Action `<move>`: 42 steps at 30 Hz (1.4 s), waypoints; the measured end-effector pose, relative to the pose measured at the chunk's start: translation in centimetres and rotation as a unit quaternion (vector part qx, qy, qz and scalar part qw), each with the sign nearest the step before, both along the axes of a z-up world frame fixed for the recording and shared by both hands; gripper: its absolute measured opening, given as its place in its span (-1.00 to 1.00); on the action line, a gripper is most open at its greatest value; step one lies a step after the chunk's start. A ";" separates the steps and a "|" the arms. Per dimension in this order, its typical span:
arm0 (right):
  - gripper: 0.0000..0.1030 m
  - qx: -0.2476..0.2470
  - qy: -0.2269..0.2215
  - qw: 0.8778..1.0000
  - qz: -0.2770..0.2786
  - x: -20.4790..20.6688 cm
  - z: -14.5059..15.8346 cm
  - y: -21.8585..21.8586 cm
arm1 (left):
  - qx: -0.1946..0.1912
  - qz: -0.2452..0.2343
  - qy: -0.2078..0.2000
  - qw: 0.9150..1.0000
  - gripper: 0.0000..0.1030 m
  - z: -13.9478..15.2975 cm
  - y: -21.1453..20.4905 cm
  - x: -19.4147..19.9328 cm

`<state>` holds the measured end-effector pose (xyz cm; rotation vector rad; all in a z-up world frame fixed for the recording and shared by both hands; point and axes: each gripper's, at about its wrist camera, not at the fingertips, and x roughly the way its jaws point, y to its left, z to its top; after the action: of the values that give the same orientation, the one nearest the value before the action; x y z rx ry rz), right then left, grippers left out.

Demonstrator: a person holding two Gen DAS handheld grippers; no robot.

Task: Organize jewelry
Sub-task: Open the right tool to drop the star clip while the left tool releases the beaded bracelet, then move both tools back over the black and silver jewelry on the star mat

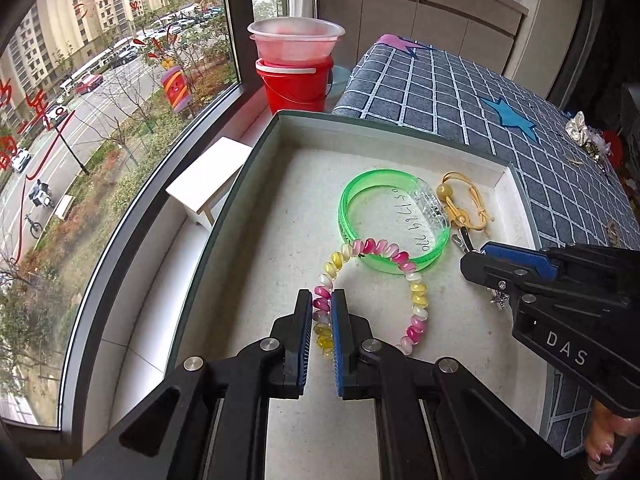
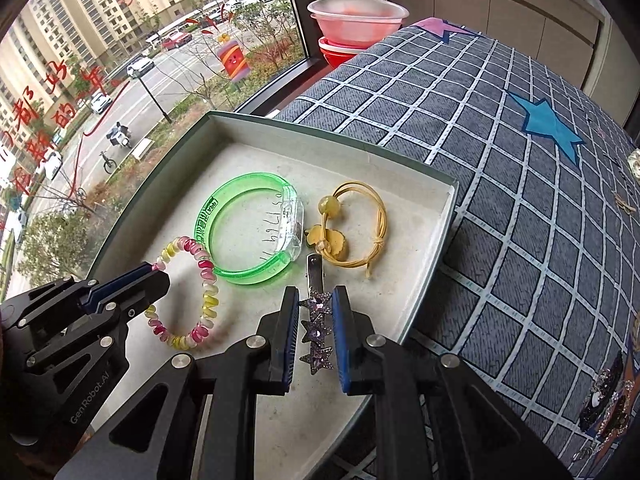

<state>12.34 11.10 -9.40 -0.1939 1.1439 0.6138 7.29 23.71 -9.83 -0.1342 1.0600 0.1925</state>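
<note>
The left wrist view shows the left gripper over the box, its jaws narrowly apart astride the near arc of the coil bracelet, whose far arc lies on the green bangle; whether the pads touch the coil cannot be told. Only the right wrist view shows the star clip lying on the box floor between the jaws of the right gripper, which stand apart on either side, seemingly clear of it. That view also shows the yellow cord whole beside the bangle, and more trinkets on the checked cloth.
</note>
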 end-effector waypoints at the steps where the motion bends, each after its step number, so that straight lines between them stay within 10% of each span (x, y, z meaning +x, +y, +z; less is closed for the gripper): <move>1: -0.65 -0.001 0.001 1.000 0.004 -0.1 -0.1 0.1 | -0.001 0.000 0.002 1.000 -0.67 -0.1 0.0 0.0; 9: -0.61 -0.007 0.000 1.000 0.008 -0.2 -0.2 0.5 | 0.005 0.005 0.012 1.000 -0.67 -0.3 -0.2 -0.3; 15: -0.09 -0.003 -0.005 1.000 0.006 -0.3 0.4 0.6 | 0.010 0.016 0.008 1.000 -0.67 0.1 -0.2 -0.5; 28: 0.24 0.040 -0.034 0.998 -0.041 -0.9 4.3 -3.4 | 0.018 0.019 -0.016 1.000 -0.66 1.9 -0.8 -1.2; 29: 0.25 0.043 -0.036 0.997 -0.045 -1.0 4.5 -3.9 | 0.018 0.020 -0.017 1.000 -0.41 2.0 -0.9 -1.2; 30: 0.30 0.046 -0.037 0.997 -0.050 -1.1 4.7 -4.3 | 0.018 0.021 -0.017 0.999 0.67 2.1 -0.9 -1.3; 31: 0.32 0.049 -0.037 0.997 -0.055 -1.1 4.9 -4.8 | 0.022 0.025 -0.021 0.999 1.00 2.3 -1.0 -1.5; 42: 0.82 0.115 -0.045 0.986 -0.115 -3.3 7.0 -11.9 | 0.063 -0.028 -0.064 0.996 1.00 6.8 -4.8 -1.9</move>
<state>9.04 -0.77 -2.42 0.1062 0.9818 0.5216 5.39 18.94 -3.04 -0.0021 0.9208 0.1964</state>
